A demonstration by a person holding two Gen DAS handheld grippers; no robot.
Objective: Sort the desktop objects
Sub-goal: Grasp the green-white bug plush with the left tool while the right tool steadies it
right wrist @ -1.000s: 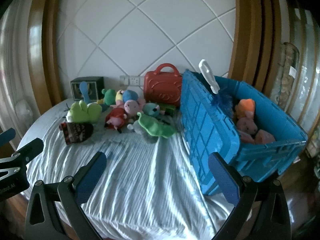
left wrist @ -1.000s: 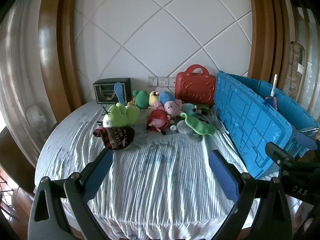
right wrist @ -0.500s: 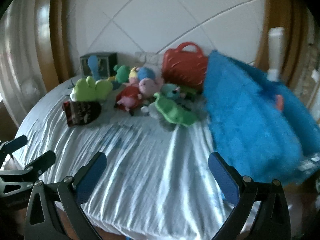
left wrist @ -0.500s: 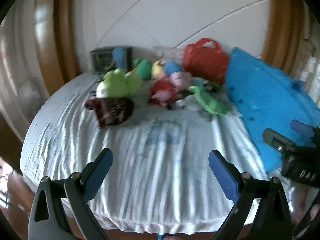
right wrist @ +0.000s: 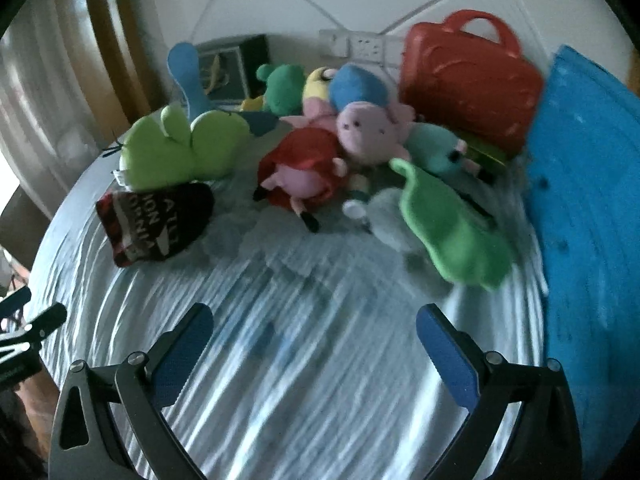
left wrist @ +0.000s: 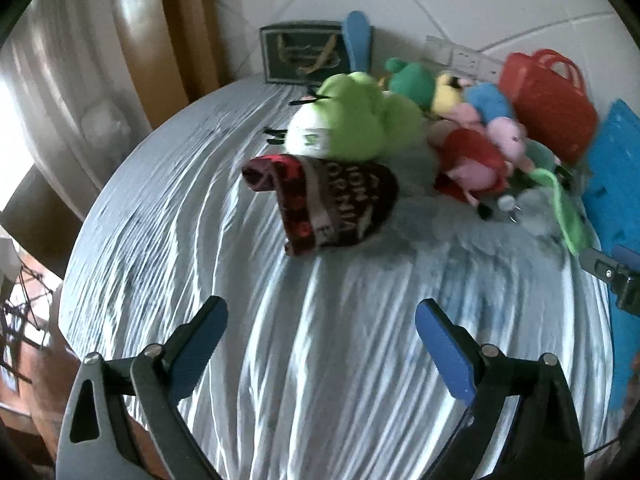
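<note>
A pile of plush toys lies at the back of a round table with a striped cloth [left wrist: 320, 360]. A dark knit hat with red pattern [left wrist: 332, 204] [right wrist: 156, 220] lies nearest, ahead of my open, empty left gripper [left wrist: 320, 332]. Behind it is a lime green plush [left wrist: 348, 124] [right wrist: 180, 148]. A red-dressed pink pig plush [right wrist: 304, 172] [left wrist: 472, 168] and a green leaf-shaped plush [right wrist: 452, 224] lie ahead of my open, empty right gripper [right wrist: 316, 332]. The blue crate [right wrist: 592, 200] stands at the right.
A red toy suitcase [right wrist: 468, 80] [left wrist: 548, 108] and a dark box [left wrist: 304, 52] stand against the wall at the back. The other gripper shows at the right edge of the left wrist view [left wrist: 616, 276] and at the left edge of the right wrist view [right wrist: 24, 332].
Both grippers have moved forward and tilted down toward the toy pile. The toys now look larger and nearer. Both stay open.
</note>
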